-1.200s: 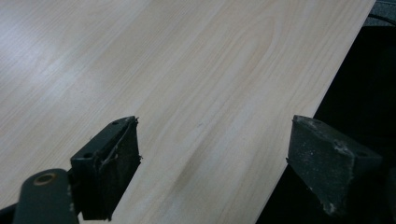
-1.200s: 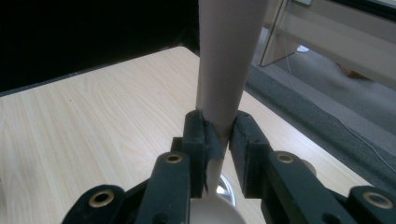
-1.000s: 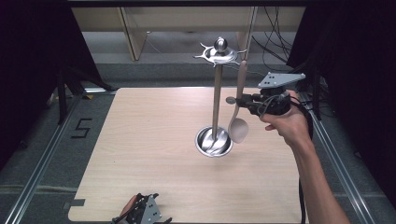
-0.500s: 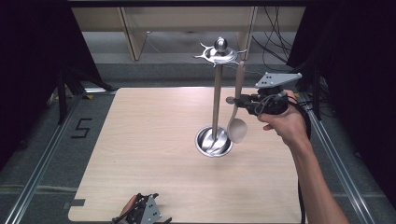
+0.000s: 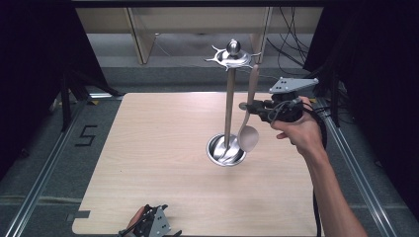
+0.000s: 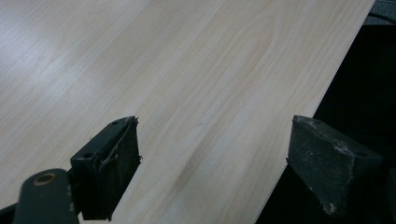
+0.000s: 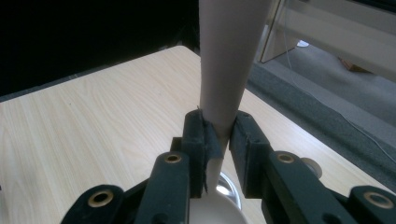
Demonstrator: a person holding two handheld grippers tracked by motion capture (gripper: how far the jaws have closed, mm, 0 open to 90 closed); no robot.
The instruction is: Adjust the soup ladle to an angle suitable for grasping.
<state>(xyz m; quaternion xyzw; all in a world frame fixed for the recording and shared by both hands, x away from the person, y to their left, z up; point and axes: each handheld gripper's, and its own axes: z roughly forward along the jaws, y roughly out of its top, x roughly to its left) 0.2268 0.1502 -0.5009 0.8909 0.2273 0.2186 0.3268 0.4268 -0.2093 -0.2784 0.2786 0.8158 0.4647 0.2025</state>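
Right tool (image 5: 245,106) clamped on the handle of a pale beige spoon (image 5: 248,129), held upright, bowl down, above the light wooden tabletop (image 5: 148,148). In the right gripper view, pads (image 7: 201,135) pressed against both sides of the narrow neck of the handle, with the spoon (image 7: 229,60) widening upward out of frame and its bowl just below the tool (image 7: 219,140).

Directly beside the spoon: tall polished-steel utensil stand (image 5: 229,98) with a round dish base and a star-shaped hook crown topped by a ball. Spoon bowl level with the lower pole, just right of the dish base; touching or not, cannot tell. Handle tip close under the crown's right-hand hooks. Pole between the spoon and the left half of the tabletop.

Left tool (image 5: 148,226) low at the near edge of the tabletop, well apart from stand and spoon. In the left gripper view, left tool (image 6: 212,163) wide apart, nothing between, bare wood grain and the tabletop's edge beneath.

Around: aluminium rails along both sides, a "5" marked on the grey floor (image 5: 84,135) at left, wooden shelf frame (image 5: 138,34) behind, loose black cables (image 5: 291,34) at back right.
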